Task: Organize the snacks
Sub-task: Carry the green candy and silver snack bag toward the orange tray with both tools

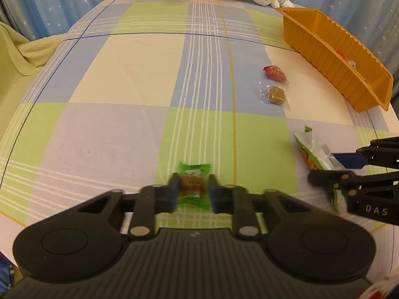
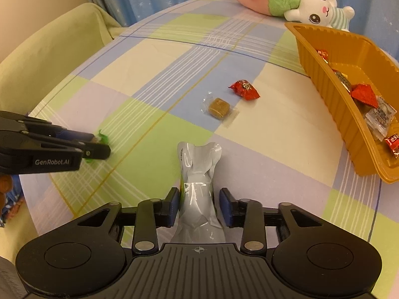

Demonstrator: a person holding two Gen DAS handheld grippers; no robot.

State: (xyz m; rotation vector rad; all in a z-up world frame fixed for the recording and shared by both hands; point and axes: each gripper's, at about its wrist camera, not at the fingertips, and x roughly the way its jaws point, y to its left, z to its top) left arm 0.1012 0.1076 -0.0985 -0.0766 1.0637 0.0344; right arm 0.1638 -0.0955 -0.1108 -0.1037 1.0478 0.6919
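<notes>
My left gripper [image 1: 193, 186] is shut on a green-wrapped candy [image 1: 193, 172] low over the checked cloth; seen from the right wrist, the left gripper [image 2: 101, 143] has green wrapper [image 2: 102, 137] poking out at its tips. My right gripper [image 2: 199, 194] is shut on a silver snack pouch [image 2: 199, 164], which is pinched narrow between the blue pads. In the left wrist view the right gripper [image 1: 323, 167] and pouch [image 1: 311, 147] sit at the right edge. A red-wrapped candy [image 2: 245, 89] and a brown cube in clear wrap [image 2: 219, 108] lie loose ahead.
An orange ribbed tray [image 2: 324, 79] at the right holds several wrapped snacks [image 2: 364, 94]; the tray [image 1: 324, 49] shows its outer wall from the left. Plush toys [image 2: 311, 10] lie at the far edge. A pale green blanket [image 2: 49, 49] drapes at the left.
</notes>
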